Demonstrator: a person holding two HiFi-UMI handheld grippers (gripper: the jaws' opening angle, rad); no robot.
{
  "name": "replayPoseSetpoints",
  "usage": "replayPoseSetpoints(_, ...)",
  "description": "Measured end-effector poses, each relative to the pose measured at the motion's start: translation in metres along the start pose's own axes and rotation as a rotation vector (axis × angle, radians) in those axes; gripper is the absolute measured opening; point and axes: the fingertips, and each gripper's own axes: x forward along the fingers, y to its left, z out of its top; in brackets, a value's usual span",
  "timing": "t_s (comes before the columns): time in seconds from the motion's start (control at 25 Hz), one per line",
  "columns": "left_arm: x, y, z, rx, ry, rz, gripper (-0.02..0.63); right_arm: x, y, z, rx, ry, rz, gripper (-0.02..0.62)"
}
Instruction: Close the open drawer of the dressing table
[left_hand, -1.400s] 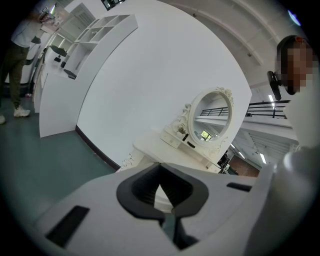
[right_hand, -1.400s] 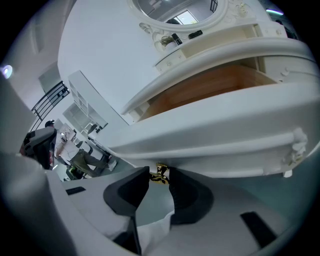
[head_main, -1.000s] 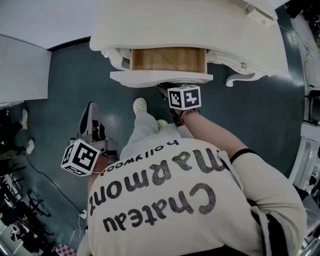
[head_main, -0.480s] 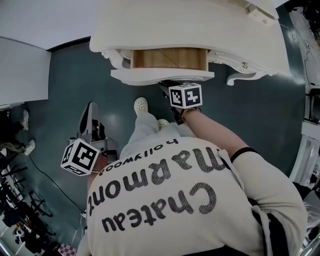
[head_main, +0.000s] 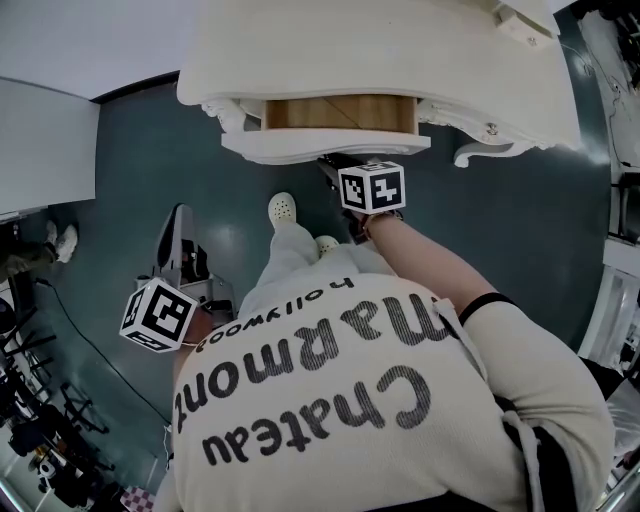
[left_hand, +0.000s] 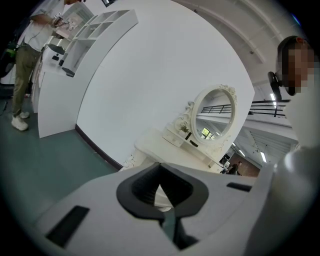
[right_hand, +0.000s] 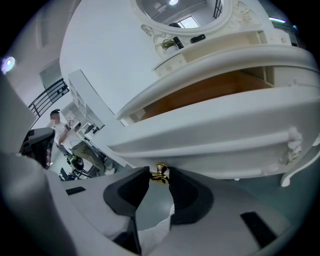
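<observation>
The white dressing table (head_main: 380, 50) fills the top of the head view. Its drawer is pulled out, showing a wooden inside (head_main: 340, 112) behind the white curved front (head_main: 300, 145). My right gripper (head_main: 335, 165) reaches under that front, its marker cube (head_main: 372, 187) just behind. In the right gripper view the jaws (right_hand: 160, 175) close from both sides on the small gold drawer knob (right_hand: 160, 173), below the drawer front (right_hand: 215, 135). My left gripper (left_hand: 160, 167) hangs back at the lower left, its cube (head_main: 160, 315) near my hip. It is shut with nothing in it, aimed at the table from afar.
My shoe (head_main: 281, 210) stands on the dark green floor just below the drawer. A carved table leg (head_main: 478, 155) curves down right of the drawer. White furniture (head_main: 615, 290) lines the right edge, a white panel (head_main: 45, 140) the left. Another person (left_hand: 25, 60) stands at shelves.
The drawer front has slid a little toward the table, leaving less wood exposed. My right gripper has gone with it, still on the knob. The left gripper has stayed put.
</observation>
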Motion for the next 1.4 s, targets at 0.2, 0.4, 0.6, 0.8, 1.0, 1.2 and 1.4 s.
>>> replayPoseSetpoints(0.2, 0.007, 0.004, 0.002, -0.005, 0.009, 0.001, 0.008, 0.003, -0.004, 0.007, -0.011, -0.016, -0.024, 0.143)
replayPoseSetpoints(0.4, 0.008, 0.008, 0.003, -0.009, 0.019, 0.0, 0.008, 0.005, -0.005, 0.012, -0.034, -0.041, -0.057, 0.143)
replayPoseSetpoints(0.6, 0.008, 0.01, 0.001, -0.008, 0.026, 0.002, 0.008, 0.006, -0.007, 0.015, -0.043, -0.048, -0.065, 0.143)
replayPoseSetpoints(0.8, 0.017, 0.008, -0.001, -0.009, 0.039, -0.001, 0.008, 0.008, -0.013, 0.023, -0.046, -0.059, -0.072, 0.143)
replayPoseSetpoints(1.0, 0.017, 0.012, -0.002, -0.01, 0.044, 0.001, 0.008, 0.01, -0.013, 0.025, -0.05, -0.066, -0.069, 0.143)
replayPoseSetpoints(1.2, 0.024, 0.016, -0.002, -0.017, 0.049, 0.008, 0.008, 0.015, -0.018, 0.031, -0.053, -0.071, -0.073, 0.143)
replayPoseSetpoints(1.4, 0.027, 0.019, -0.001, -0.025, 0.051, 0.012, 0.008, 0.018, -0.02, 0.037, -0.045, -0.082, -0.068, 0.144)
